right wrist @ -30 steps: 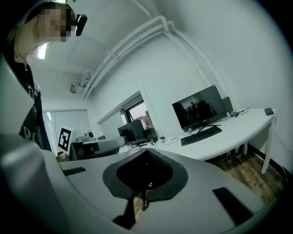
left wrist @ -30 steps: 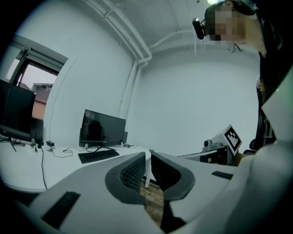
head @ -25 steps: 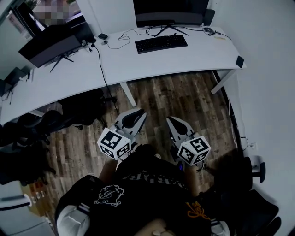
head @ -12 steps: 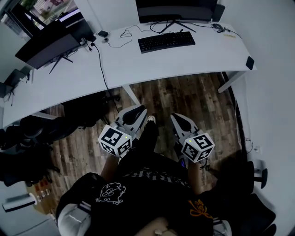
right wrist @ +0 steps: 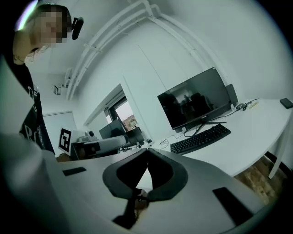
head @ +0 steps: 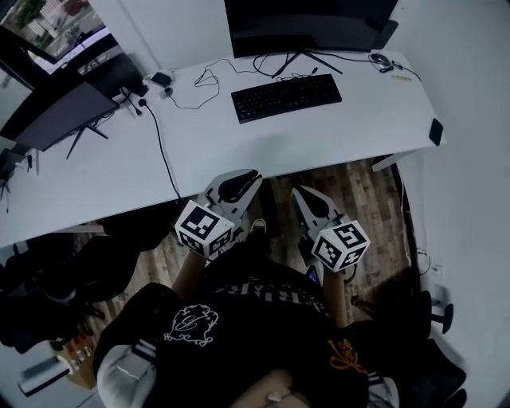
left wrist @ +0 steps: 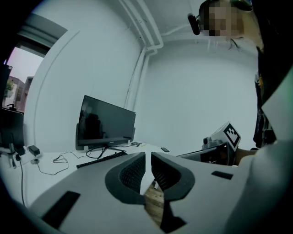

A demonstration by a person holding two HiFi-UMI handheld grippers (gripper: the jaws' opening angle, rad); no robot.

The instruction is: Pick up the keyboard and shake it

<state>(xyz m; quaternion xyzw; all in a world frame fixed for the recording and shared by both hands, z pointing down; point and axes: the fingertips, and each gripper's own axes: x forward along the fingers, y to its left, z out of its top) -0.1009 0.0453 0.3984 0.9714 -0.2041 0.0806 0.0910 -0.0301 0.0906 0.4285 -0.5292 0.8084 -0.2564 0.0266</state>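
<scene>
The keyboard [head: 287, 97] lies on the counter [head: 351, 135] before the monitor [head: 307, 24], straight ahead of both tools and well apart from them, with its long axis running left to right. The left tool [head: 250, 174] is all but closed and the right tool [head: 296, 191] is closed; both are empty. Neither is clearly nearer. Since a second ago the person has stepped closer, so the tools now reach the counter's near edge.

Count:
- 1 keyboard [head: 287, 97]
- 2 screens: centre monitor [head: 307, 24] and left monitor [head: 60, 115]
- 2 handheld units: left gripper [head: 253, 174] and right gripper [head: 296, 191]
- 1 small black slab [head: 436, 131] at the worktop [head: 358, 127] right edge
</scene>
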